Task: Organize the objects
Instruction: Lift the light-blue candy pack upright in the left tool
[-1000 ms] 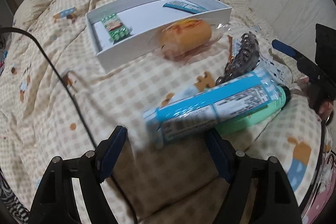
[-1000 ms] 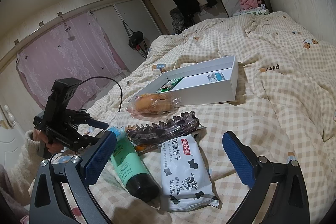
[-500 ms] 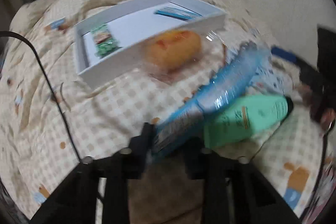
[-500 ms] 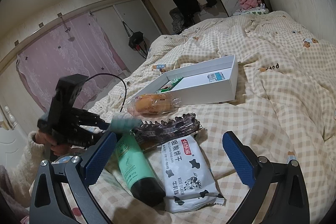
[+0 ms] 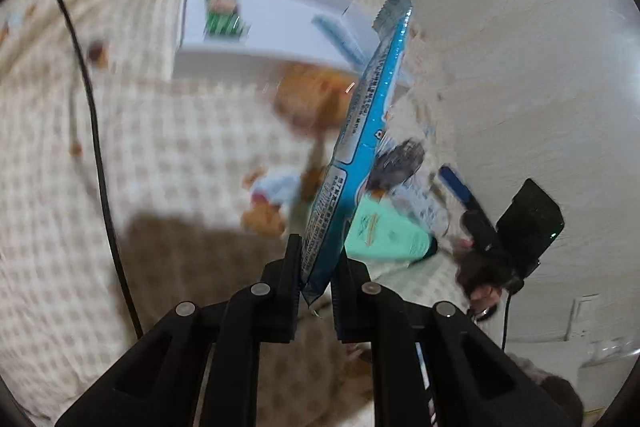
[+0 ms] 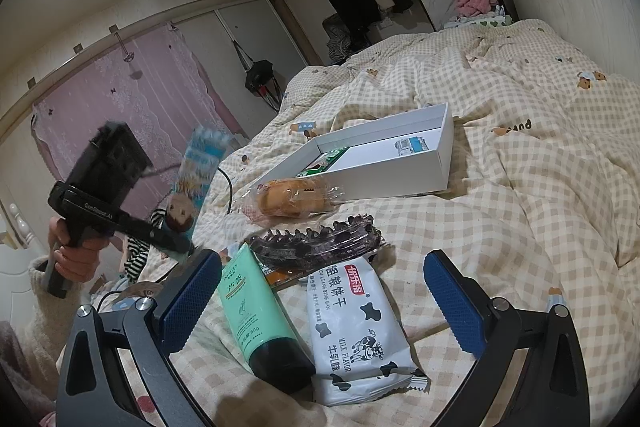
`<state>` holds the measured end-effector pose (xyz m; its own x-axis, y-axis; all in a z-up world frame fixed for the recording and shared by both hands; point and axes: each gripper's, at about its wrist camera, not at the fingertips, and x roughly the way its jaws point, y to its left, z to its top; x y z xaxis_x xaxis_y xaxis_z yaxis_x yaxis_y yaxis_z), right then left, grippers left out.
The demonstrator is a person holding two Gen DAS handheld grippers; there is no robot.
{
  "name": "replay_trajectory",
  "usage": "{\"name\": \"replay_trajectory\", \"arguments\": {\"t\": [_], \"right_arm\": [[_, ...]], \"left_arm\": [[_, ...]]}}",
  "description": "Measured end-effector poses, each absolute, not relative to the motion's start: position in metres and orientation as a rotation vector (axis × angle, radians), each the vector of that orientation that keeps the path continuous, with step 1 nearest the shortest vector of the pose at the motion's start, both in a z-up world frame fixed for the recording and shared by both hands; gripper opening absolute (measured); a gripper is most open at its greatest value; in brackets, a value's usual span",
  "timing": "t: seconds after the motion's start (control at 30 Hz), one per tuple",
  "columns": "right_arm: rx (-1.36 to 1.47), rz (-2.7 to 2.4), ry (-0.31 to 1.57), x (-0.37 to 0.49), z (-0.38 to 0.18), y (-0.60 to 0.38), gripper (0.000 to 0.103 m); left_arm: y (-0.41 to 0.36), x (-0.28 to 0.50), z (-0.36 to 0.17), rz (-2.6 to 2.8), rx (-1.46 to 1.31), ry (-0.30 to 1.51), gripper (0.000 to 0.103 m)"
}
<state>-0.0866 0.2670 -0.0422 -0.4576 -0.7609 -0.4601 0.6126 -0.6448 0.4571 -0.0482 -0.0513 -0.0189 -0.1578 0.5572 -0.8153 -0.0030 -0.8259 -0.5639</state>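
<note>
The left gripper [image 5: 316, 267] is clamped on the lower end of a blue snack packet [image 5: 360, 131], which stands edge-on between the narrow jaws and rises clear of the checked quilt [image 5: 180, 155] — the right wrist view shows the same packet [image 6: 198, 171] held up in the air at the left, gripped by the tool in a hand [image 6: 74, 255] with a cream sleeve. The right gripper [image 6: 324, 303] hangs low over the bedding with its blue pads wide apart and nothing between them. Under it lie a green tube [image 6: 256, 319] with a black cap, a white milk-biscuit packet [image 6: 356, 327] just beside it, and a dark hair claw [image 6: 320, 239] resting across their far ends. Farther off sits a wrapped bun [image 6: 292, 199], touching the near wall of a white box [image 6: 392, 175] — inside are a green packet [image 6: 320, 163] and a small blue one [image 6: 412, 147].
</note>
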Motion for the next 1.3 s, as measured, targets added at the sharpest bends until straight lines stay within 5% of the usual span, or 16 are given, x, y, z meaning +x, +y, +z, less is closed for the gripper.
{"name": "replay_trajectory", "arguments": {"t": [0.17,0.23,0.27,0.63,0.67,0.73,0.9,1.3], "right_arm": [[0.828,-2.13,-0.289,-0.088,-0.043,0.267,0.102],[0.83,-2.129,-0.291,-0.089,-0.044,0.268,0.102],[0.83,-2.13,-0.293,-0.089,-0.044,0.268,0.102],[0.833,-2.128,-0.295,-0.09,-0.043,0.268,0.102],[0.833,-2.128,-0.295,-0.09,-0.043,0.268,0.102],[0.832,-2.126,-0.296,-0.09,-0.043,0.269,0.102],[0.84,-2.105,-0.306,-0.092,-0.045,0.268,0.102],[0.85,-2.097,-0.322,-0.093,-0.047,0.27,0.102]], "left_arm": [[-0.068,-0.047,-0.03,2.13,-1.887,-0.648,0.041],[-0.073,-0.048,-0.016,2.243,-1.852,-0.63,0.065],[-0.073,-0.048,-0.009,2.326,-1.842,-0.578,0.066],[-0.036,-0.058,-0.014,2.352,-1.774,-0.266,0.066],[-0.032,-0.059,-0.017,2.362,-1.764,-0.248,0.064],[-0.03,-0.06,-0.023,2.378,-1.774,-0.217,0.033],[-0.049,-0.046,0.006,2.358,-1.437,-0.517,0.032],[-0.046,0.008,0.084,2.558,-0.823,-0.399,0.033]]}}
